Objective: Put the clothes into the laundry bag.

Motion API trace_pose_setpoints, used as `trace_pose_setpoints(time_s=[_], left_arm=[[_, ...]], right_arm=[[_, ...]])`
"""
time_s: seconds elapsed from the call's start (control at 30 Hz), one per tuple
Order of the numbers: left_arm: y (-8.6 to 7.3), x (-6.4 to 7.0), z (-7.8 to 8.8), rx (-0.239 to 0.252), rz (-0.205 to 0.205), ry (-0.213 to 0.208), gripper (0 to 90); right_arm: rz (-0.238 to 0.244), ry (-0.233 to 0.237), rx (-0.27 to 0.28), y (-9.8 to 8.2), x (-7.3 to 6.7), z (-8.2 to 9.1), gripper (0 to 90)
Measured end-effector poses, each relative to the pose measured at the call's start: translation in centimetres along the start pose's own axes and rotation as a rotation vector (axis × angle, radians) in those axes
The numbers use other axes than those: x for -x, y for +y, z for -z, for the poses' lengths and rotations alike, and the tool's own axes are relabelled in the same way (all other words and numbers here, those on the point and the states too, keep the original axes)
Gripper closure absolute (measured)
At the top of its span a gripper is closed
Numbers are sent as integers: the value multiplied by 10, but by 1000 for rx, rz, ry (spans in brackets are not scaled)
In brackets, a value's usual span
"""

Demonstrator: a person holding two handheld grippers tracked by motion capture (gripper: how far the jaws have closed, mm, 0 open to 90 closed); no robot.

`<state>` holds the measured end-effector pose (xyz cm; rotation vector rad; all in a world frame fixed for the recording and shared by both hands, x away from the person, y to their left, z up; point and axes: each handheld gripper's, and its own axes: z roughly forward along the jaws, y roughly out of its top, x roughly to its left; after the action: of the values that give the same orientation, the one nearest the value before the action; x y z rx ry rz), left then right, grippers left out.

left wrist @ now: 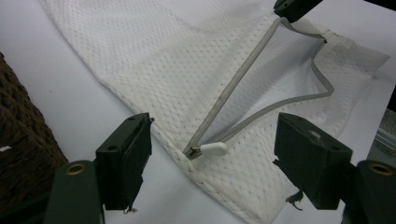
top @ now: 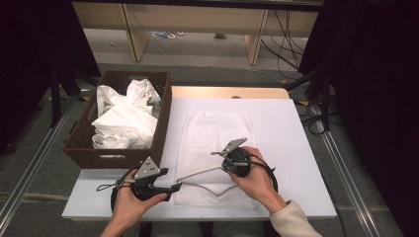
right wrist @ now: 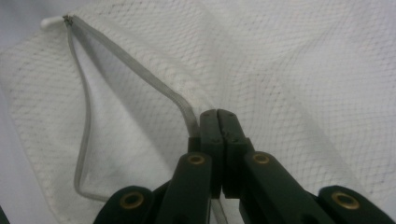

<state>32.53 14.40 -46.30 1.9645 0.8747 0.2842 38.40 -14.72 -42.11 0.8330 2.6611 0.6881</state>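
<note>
- Mesh laundry bag [top: 217, 148] lies flat on the white table [top: 296, 163], just right of the brown wicker basket [top: 160, 133] that holds crumpled white clothes [top: 123, 118].
- Your right gripper [right wrist: 217, 114] has its jaws closed tight on the upper edge of the bag's grey zipper [right wrist: 135, 70], pinching the tape and lifting it so the mouth gapes open in a triangle.
- Your left gripper [left wrist: 212, 140] has its jaws standing wide apart with nothing between the pads; they frame the small white zipper pull [left wrist: 212, 149], which lies on the mesh between them, untouched.
- In the high view your left gripper [top: 175, 187] sits at the near left corner of the bag, and your right gripper [top: 225, 165] is over its near half.
- Done so far, as it looks: the zipper is drawn open along most of its length and the upper lip is raised.
- Left to do, by my judgement: the bag looks empty, and the clothes are all in the basket. Either hold the lower lip with your left gripper to widen the mouth, or reach for the clothes and feed them in.
- Watch the lift: thin mesh can slip from a narrow pinch, so keep the zipper tape itself in the jaws.
</note>
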Motion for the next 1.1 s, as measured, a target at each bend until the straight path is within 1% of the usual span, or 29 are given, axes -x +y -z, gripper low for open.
trace_pose_setpoints(time_s=[0.03,0.07,0.13,0.17,0.2,0.23,0.27,0.33,0.37,0.4,0.43,0.47,0.5,0.57,0.6,0.63,0.67,0.7,0.77,0.8,0.83,0.87,0.9,0.93,0.97,1.0,1.03,1.07,1.1], left_arm=[[2,1,2,-3,1,-1,277],[2,1,2,7,-3,6,277],[3,1,3,9,-3,5,277],[4,2,4,21,2,5,273],[4,2,4,21,2,5,272],[6,3,6,28,1,7,272],[7,3,8,31,-5,8,271],[11,5,12,50,-6,5,263],[15,7,16,63,-18,2,256],[15,7,16,63,-18,2,254],[18,8,19,76,-25,-2,248],[22,9,24,93,-49,-1,245],[25,10,27,99,-58,4,240],[27,10,30,110,-59,7,235],[30,11,34,119,-55,19,229],[33,10,37,124,-66,25,225],[36,8,40,134,-81,34,220],[39,7,43,142,-83,43,216],[45,3,47,164,-84,60,213],[48,0,50,170,-80,77,208],[52,-3,52,179,-81,90,202],[54,-6,53,187,-78,99,198],[58,-10,55,195,-72,114,191],[60,-13,56,196,-72,124,191],[64,-18,57,196,-69,138,181],[67,-23,57,193,-69,156,181],[72,-31,58,187,-67,188,173],[74,-36,58,181,-66,211,160],[78,-43,59,176,-61,235,153]], right_arm=[[-18,-18,35,0,0,3,900],[-29,-19,44,1,0,5,900],[-30,-22,54,1,0,6,900],[-12,-16,85,2,2,8,900],[-12,-16,85,2,2,8,900],[-22,-34,100,2,1,8,900],[-30,-30,98,2,1,10,900],[-29,-36,113,3,1,12,900],[-4,-29,112,4,3,16,900],[-4,-29,112,4,3,16,900],[-51,-46,114,5,1,20,900],[-39,-43,116,6,2,21,900],[-51,-47,123,6,2,22,900],[-54,-42,126,7,2,23,900],[-56,-34,122,8,2,25,900],[-71,-32,125,9,2,27,900],[-76,-39,139,10,1,27,900],[-77,-38,150,13,2,28,900],[-79,-32,143,14,2,30,900],[-84,-42,163,15,2,30,900],[-82,-37,161,16,2,31,900],[-93,-41,174,17,1,32,900],[-92,-29,175,19,3,34,900],[-92,-29,175,19,3,34,900],[-78,-28,189,20,5,35,900],[-78,-28,189,20,5,35,900],[-57,-31,201,21,6,35,900],[-57,-32,213,21,7,35,900],[-77,-28,202,21,6,37,900]])
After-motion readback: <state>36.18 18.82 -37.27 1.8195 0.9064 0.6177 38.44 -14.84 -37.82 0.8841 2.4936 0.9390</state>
